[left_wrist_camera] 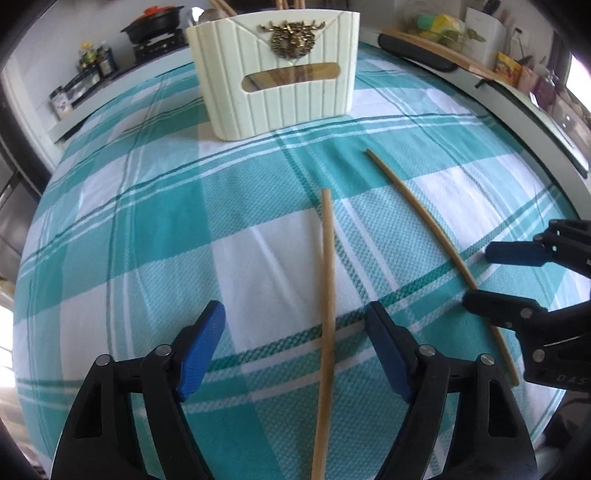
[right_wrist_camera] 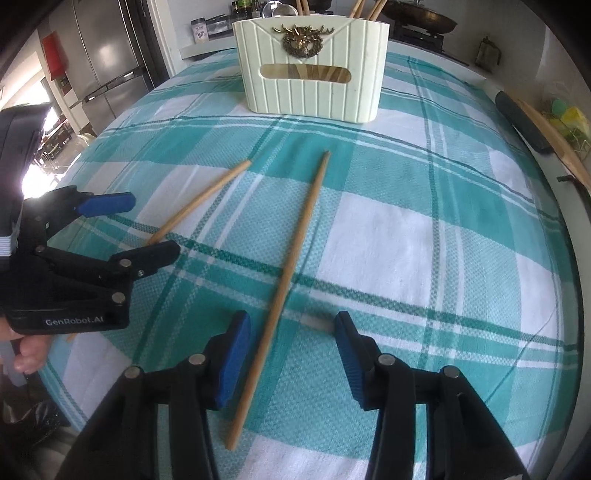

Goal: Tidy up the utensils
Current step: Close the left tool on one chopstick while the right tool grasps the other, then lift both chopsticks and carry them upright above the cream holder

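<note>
Two wooden chopsticks lie on the teal checked tablecloth (left_wrist_camera: 147, 229) in front of a cream utensil holder (left_wrist_camera: 277, 74) (right_wrist_camera: 314, 70), which has more chopsticks standing in it. One chopstick (left_wrist_camera: 327, 314) (right_wrist_camera: 207, 199) lies between the fingers of my left gripper (left_wrist_camera: 294, 308) (right_wrist_camera: 147, 227), nearer the right pad and clear of both pads. The other chopstick (right_wrist_camera: 291, 266) (left_wrist_camera: 436, 251) runs between the fingers of my right gripper (right_wrist_camera: 291, 317) (left_wrist_camera: 479, 277), closer to the left pad, with gaps on both sides. Both grippers point down at the cloth, side by side.
The table's right edge carries a long black pad (right_wrist_camera: 524, 125) and a wooden stick. A black pot on a stove (left_wrist_camera: 155, 22) and jars (left_wrist_camera: 96, 62) stand behind the holder. A steel fridge (right_wrist_camera: 107, 55) is at the far left. A hand (right_wrist_camera: 26, 354) grips the left tool.
</note>
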`<state>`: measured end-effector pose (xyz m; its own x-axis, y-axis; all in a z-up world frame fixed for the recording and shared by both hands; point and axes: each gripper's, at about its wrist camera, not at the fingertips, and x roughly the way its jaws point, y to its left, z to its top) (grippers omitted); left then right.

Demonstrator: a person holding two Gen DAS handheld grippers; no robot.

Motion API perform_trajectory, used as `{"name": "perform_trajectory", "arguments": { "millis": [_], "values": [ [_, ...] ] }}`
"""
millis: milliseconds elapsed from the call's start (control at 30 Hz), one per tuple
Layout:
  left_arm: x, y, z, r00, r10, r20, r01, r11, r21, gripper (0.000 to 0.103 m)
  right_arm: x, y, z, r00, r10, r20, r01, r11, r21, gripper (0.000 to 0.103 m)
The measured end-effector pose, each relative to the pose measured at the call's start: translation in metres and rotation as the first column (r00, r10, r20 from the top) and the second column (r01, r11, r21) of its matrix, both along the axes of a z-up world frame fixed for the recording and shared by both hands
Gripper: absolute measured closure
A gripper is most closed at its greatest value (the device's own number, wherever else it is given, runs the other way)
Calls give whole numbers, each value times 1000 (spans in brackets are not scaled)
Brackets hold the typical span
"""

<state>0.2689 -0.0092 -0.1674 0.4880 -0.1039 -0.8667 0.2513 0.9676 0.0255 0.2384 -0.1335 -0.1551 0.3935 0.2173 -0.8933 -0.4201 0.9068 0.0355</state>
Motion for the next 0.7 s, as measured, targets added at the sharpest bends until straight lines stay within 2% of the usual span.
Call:
{"name": "perform_trajectory", "arguments": {
  "millis": [100,233,333,500,600,700],
  "values": [
    [15,-7,0,999,-46,-29,45,998,-34,45,22,3,-1,1000,-8,-2,8,1000,-7,58],
    [35,-11,1,998,-59,-39,57,998,-40,55,55,11,-1,1000,-2,0,2,1000,8,70],
    [48,-9,2,997,-58,-59,55,997,-62,62,81,17,-1,1000,-3,-10,3,1000,11,75],
    [60,-8,2,996,-60,-68,56,996,-69,95,107,31,-1,1000,-4,-11,4,999,-32,94],
    [62,-6,3,997,-52,-59,46,994,-94,97,112,34,-1,1000,-8,-13,8,999,-32,97],
    [60,-1,9,999,-29,-39,24,993,-119,98,114,29,2,999,-29,-14,29,999,19,97]
  ]
}}
